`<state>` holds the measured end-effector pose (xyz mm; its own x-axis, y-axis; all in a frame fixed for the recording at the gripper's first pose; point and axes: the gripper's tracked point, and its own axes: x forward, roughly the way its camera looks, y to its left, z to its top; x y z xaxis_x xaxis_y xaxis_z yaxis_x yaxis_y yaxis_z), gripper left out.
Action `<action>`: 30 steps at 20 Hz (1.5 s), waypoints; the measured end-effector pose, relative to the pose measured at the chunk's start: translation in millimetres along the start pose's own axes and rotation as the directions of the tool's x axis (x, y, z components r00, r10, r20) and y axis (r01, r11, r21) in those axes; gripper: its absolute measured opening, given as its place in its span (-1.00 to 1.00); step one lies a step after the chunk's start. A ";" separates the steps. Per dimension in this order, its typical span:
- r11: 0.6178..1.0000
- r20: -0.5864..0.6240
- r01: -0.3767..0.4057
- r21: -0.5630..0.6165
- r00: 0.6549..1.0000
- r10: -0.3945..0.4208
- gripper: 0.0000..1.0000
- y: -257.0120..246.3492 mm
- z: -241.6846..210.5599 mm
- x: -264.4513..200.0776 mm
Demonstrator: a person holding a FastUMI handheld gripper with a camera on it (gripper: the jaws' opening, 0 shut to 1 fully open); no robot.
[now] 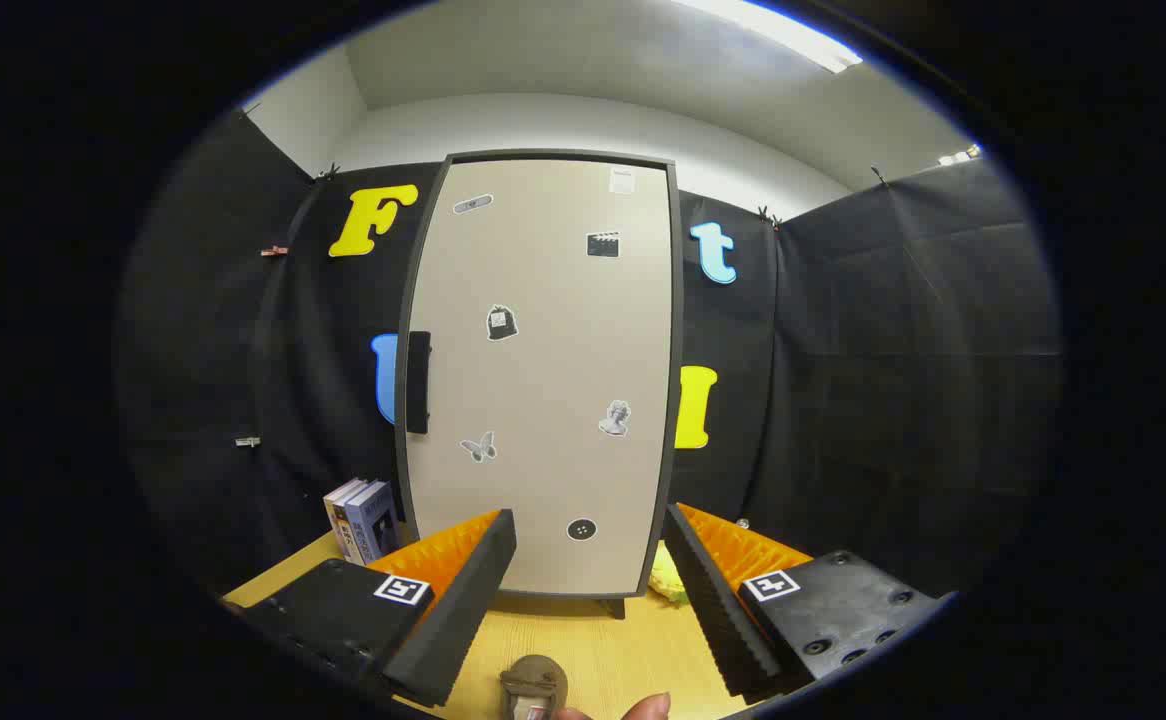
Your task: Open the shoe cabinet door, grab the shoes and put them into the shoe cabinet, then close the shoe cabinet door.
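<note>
Gripper [588,560] released, empty, shoe cabinet door [543,380] closed just beyond, shoe [533,685] between fingers

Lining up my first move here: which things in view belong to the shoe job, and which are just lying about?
For the job: closed cabinet door, its handle, shoe between the open gripper's fingers.

Just lying about: books left of the cabinet, yellow thing at its right foot, a fingertip beside the shoe.
</note>
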<state>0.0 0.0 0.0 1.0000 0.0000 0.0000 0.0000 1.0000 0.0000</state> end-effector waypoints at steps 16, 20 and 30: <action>1.000 -0.003 -0.004 0.016 1.000 0.004 0.95 1.5 2.9 -5.7; 1.000 0.006 -0.017 0.026 1.000 0.017 0.95 8.9 11.8 -5.1; 0.996 0.057 -0.079 0.043 0.995 0.076 0.95 81.5 73.1 51.3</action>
<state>51.3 81.5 73.1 0.9954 0.0764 0.0574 -0.0789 0.9960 0.0425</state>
